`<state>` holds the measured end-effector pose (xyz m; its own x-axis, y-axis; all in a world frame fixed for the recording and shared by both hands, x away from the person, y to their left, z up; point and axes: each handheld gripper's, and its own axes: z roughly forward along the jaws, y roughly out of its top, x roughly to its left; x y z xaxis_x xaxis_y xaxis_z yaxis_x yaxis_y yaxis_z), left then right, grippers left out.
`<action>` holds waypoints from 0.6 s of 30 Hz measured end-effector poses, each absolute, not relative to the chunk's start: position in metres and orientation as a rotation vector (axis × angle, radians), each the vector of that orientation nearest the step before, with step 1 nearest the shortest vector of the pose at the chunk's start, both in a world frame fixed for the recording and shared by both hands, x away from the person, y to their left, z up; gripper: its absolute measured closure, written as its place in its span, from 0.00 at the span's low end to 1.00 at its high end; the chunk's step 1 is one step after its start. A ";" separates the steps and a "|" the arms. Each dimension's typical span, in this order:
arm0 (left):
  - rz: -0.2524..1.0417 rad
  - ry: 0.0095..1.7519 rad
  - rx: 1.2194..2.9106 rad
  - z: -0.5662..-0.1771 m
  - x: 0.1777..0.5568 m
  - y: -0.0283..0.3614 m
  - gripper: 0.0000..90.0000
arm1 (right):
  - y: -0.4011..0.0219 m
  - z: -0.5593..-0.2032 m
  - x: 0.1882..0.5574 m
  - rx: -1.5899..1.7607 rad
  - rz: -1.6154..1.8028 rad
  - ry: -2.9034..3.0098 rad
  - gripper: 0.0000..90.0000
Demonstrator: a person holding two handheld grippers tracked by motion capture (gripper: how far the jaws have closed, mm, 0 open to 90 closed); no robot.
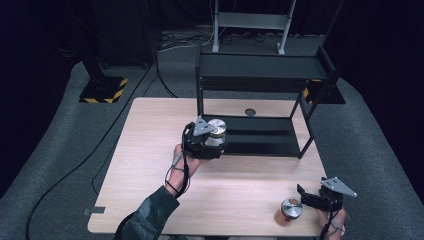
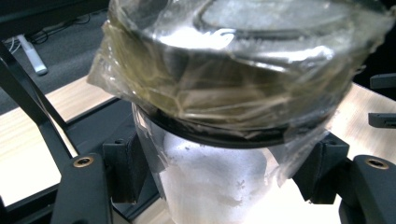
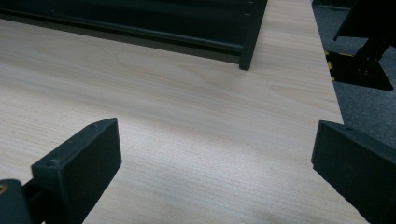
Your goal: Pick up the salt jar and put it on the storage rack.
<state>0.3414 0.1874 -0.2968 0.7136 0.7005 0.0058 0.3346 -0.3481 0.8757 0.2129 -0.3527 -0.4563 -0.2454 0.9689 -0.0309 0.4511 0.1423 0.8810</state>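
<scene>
My left gripper (image 1: 214, 141) is shut on a clear jar (image 1: 217, 129) with a silver lid, held just in front of the left end of the black rack's lower shelf (image 1: 265, 142). In the left gripper view the jar (image 2: 243, 56) has white powder inside and crinkled plastic film around its lid. Both black jaws of the left gripper (image 2: 225, 168) press on its sides. My right gripper (image 1: 304, 196) stands open near the table's front right corner. Nothing is between the jaws of the right gripper (image 3: 215, 154). A second silver-lidded jar (image 1: 291, 209) stands just left of it.
The black two-tier rack (image 1: 260, 65) takes up the far right of the wooden table (image 1: 145, 160). A round cable hole (image 1: 250, 112) sits behind the lower shelf. Cables run over the grey floor at the left, and a yellow-striped stand base (image 1: 104, 91) is beyond the table.
</scene>
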 end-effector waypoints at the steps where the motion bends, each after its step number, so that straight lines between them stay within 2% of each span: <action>1: 0.478 0.795 1.951 -0.295 0.342 0.187 0.34 | -0.352 -0.456 0.213 1.365 1.039 1.787 0.00; 18: 0.489 0.782 1.950 -0.275 0.358 0.183 0.34 | -0.353 -0.456 0.213 1.366 1.040 1.790 0.00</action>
